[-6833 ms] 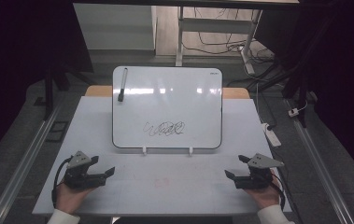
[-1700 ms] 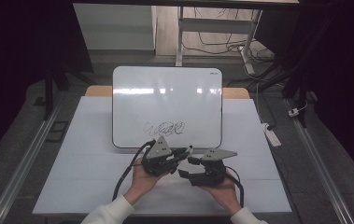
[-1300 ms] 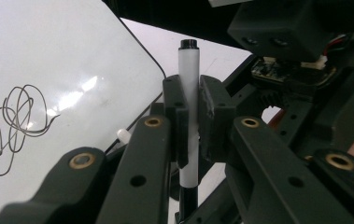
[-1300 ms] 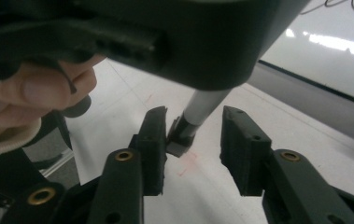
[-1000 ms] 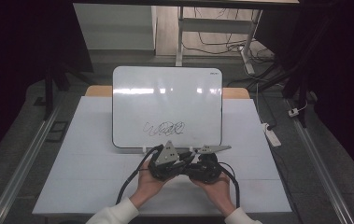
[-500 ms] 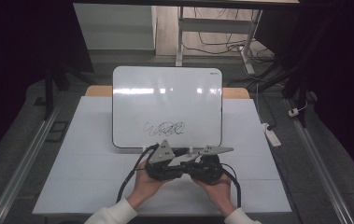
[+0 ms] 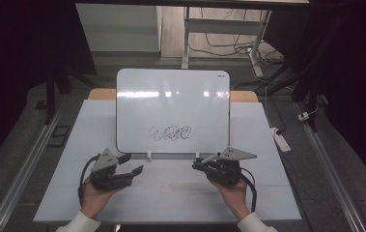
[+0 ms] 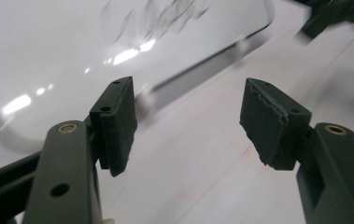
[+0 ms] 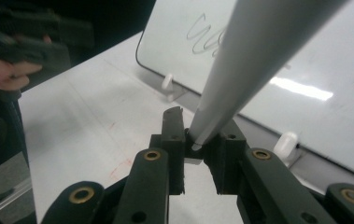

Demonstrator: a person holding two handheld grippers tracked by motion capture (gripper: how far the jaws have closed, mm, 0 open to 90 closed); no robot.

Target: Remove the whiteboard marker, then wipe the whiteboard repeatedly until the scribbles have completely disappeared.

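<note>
Whiteboard (image 7: 173,110) first: one of them, propped on the white bench (image 7: 166,193) and leaning back, with one black scribble (image 7: 171,133) low on its face and two small white clips (image 7: 148,155) under its bottom edge. Two grippers, two hands. From the high view, the left gripper (image 7: 131,164) sits near the board's lower left corner, the right gripper (image 7: 201,163) near its lower right, well apart from each other, each carrying a grey three-cornered plate (image 7: 236,154) and a trailing black cable (image 7: 250,183).

One grey pen (image 9: 254,65) is the thing being handled (the high view barely shows it, blurred against the gripper). The right gripper view makes it plain: the jaws are closed on the pen's lower end, and its barrel slants up and away across the whiteboard, past the scribble. That view also catches the other hand (image 9: 6,70) with its gripper at the far left.

The left gripper view shows its own jaws spread wide with nothing between them, ribbed pads (image 8: 270,116) facing over bare bench, the whiteboard's rounded corner behind them.
</note>
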